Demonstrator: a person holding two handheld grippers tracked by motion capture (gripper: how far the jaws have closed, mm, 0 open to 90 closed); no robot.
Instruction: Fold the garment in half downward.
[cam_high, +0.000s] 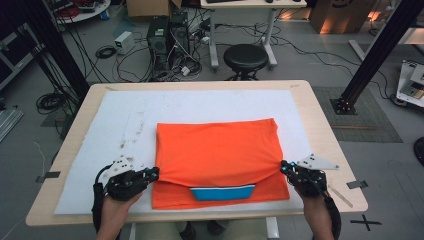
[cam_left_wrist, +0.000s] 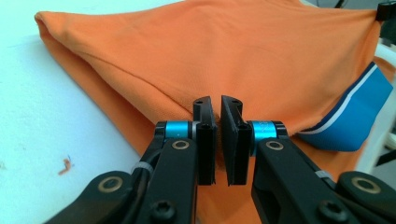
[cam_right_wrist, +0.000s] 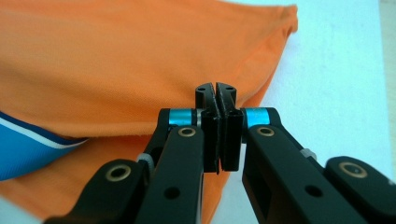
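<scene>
Now left tool (cam_high: 153, 173) clamping left edge of orange knit-cotton shirt (cam_high: 218, 150), right tool (cam_high: 284, 166) pinching right edge, jaws of both closed on fabric. Shirt lying between tools on white padded surface (cam_high: 115, 115), long axis running tool to tool; both hands equally near. Upper layer stretching taut across, folded fabric extending ahead of tools. Blue collar with white stripe (cam_high: 223, 192) peeking out below fold, midway between tools. Fabric soft, fine-ribbed, matte.
</scene>
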